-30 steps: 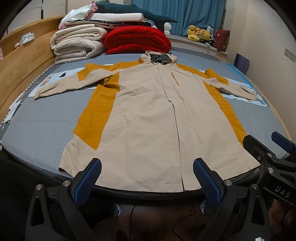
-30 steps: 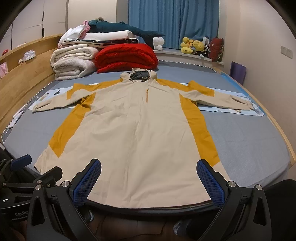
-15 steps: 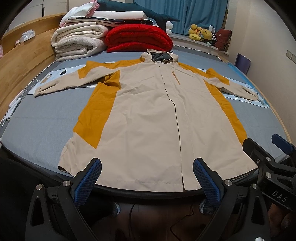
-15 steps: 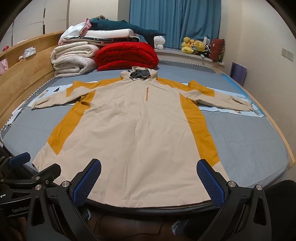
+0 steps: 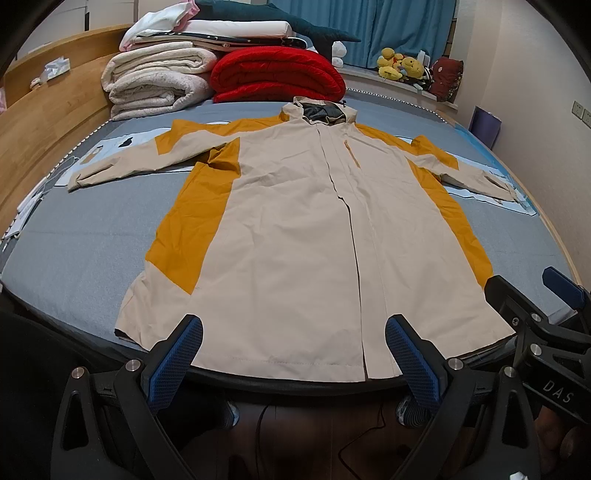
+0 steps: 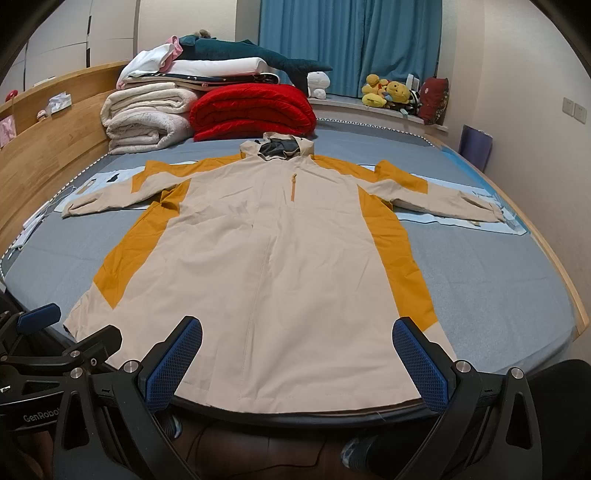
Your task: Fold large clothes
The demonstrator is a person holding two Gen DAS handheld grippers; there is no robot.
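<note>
Through the left wrist camera I see a grey-blue bed [image 5: 85, 236] filling most of the room, with a wooden headboard [image 5: 40, 122] running along its left side and blue curtains [image 5: 399, 29] at the far wall. The cream and mustard jacket [image 5: 295, 236] lies flat on the bed, front up, hem at the near edge, hood far, sleeves stretched out left and right. Beyond the hood sit a red quilt [image 5: 277, 75] and, to its left, a stack of white blankets [image 5: 159, 81]; plush toys [image 5: 400, 68] line the far window ledge. My left gripper [image 5: 293, 354] hangs just off the near edge of the bed with its blue pads spread wide, holding nothing, the hem between them. The right gripper [image 5: 546, 306] shows at the right edge, partly covering the jacket's near right corner; from here I cannot tell how its fingers stand.

Through the right wrist camera the same bed [image 6: 491, 280] and jacket [image 6: 266, 266] appear, the right sleeve lying on a pale blue strip [image 6: 454, 221]. A purple panel [image 6: 476, 147] leans against the right wall. The right gripper [image 6: 297, 354] hovers at the hem, pads wide apart and empty. The left gripper [image 6: 55, 332] juts in at the near left, over the jacket's corner.
</note>
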